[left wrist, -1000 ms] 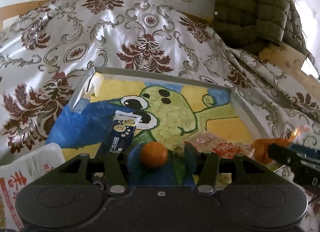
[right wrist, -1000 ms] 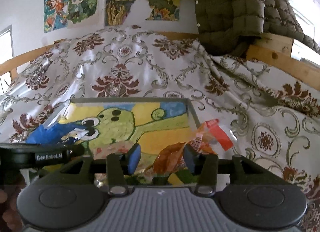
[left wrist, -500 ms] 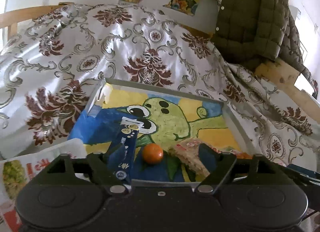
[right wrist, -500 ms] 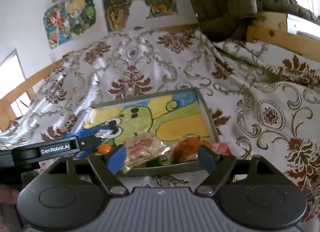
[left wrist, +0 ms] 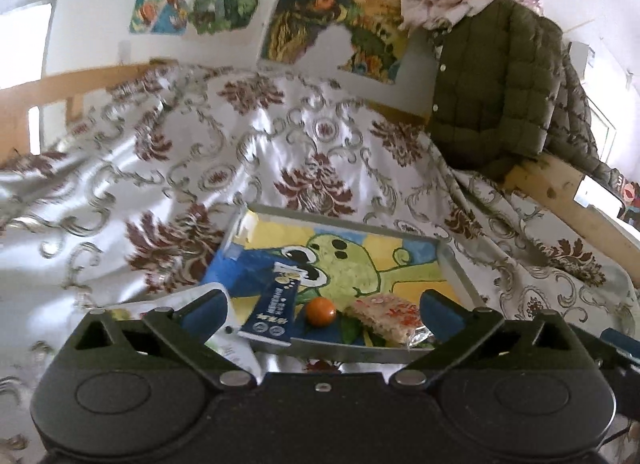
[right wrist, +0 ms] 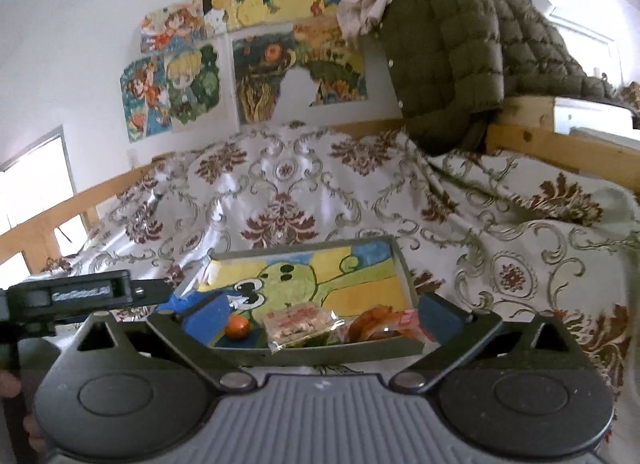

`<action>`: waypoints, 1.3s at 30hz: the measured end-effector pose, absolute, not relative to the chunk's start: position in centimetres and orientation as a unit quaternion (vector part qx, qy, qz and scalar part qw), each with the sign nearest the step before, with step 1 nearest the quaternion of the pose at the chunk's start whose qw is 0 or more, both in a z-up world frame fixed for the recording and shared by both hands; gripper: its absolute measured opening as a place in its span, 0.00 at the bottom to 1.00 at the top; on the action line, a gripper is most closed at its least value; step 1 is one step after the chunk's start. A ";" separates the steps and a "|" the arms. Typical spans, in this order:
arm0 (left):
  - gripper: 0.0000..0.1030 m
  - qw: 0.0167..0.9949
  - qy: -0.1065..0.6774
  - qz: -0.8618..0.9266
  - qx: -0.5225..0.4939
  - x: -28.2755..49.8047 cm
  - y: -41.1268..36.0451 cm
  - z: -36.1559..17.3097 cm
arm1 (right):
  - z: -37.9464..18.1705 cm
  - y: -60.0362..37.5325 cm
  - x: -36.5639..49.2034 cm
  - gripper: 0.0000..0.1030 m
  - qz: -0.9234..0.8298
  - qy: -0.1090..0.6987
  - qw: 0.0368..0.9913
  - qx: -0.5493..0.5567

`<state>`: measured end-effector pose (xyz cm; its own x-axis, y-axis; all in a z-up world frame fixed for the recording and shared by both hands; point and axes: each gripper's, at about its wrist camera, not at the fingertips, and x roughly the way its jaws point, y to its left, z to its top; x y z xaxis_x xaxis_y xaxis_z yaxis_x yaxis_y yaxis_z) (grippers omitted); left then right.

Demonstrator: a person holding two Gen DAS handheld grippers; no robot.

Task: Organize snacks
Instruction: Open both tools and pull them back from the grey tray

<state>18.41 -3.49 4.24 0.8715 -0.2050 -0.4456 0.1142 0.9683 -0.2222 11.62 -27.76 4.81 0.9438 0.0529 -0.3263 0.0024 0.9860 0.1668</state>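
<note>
A tray [left wrist: 456, 264] with a green cartoon frog picture lies on the bed; it also shows in the right wrist view [right wrist: 404, 268]. Along its near edge lie a dark blue snack stick pack [left wrist: 272, 306], a small orange ball [left wrist: 320, 311], a clear pack of crackers [left wrist: 386, 316] and, in the right wrist view, an orange-red wrapped snack [right wrist: 380, 320]. My left gripper [left wrist: 322, 310] is open and empty, pulled back above the tray's near edge. My right gripper [right wrist: 320, 316] is open and empty, also back from the tray.
A white snack bag [left wrist: 224, 344] lies on the floral bedspread [left wrist: 200, 168] left of the tray. A green quilted jacket [left wrist: 500, 80] hangs over the wooden bed rail [left wrist: 568, 192] at right. Posters [left wrist: 332, 12] cover the wall behind.
Both grippers opened wide, let go of their snacks in the tray, and drew back and upward. The orange ball and the orange-red pack now lie in the tray.
</note>
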 end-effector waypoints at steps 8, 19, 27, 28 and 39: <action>0.99 0.969 0.221 -0.075 -0.079 12.4 -2.6 4.7 | 5.0 -28.1 8.0 1.00 0.004 0.160 0.983 0.093; 0.99 0.968 0.236 -0.065 -0.063 5.5 -1.2 3.5 | 4.3 -26.8 1.9 1.00 0.017 0.174 0.982 0.070; 0.99 0.964 0.255 -0.050 -0.049 2.4 -0.3 2.8 | 3.9 -24.5 -1.8 1.00 0.003 0.186 0.982 0.021; 0.99 0.964 0.256 -0.050 -0.048 2.0 -0.1 2.7 | 3.8 -24.2 -2.2 1.00 0.001 0.186 0.982 0.016; 0.99 0.959 0.277 -0.041 -0.036 0.7 0.5 2.6 | 3.5 -24.4 -4.4 1.00 -0.023 0.195 0.980 0.027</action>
<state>0.70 0.46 2.56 0.8437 -0.0983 -0.5277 0.0586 0.9941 -0.0914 -4.42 -24.41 3.48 0.9226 -0.0341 -0.3843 0.0551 0.9975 0.0437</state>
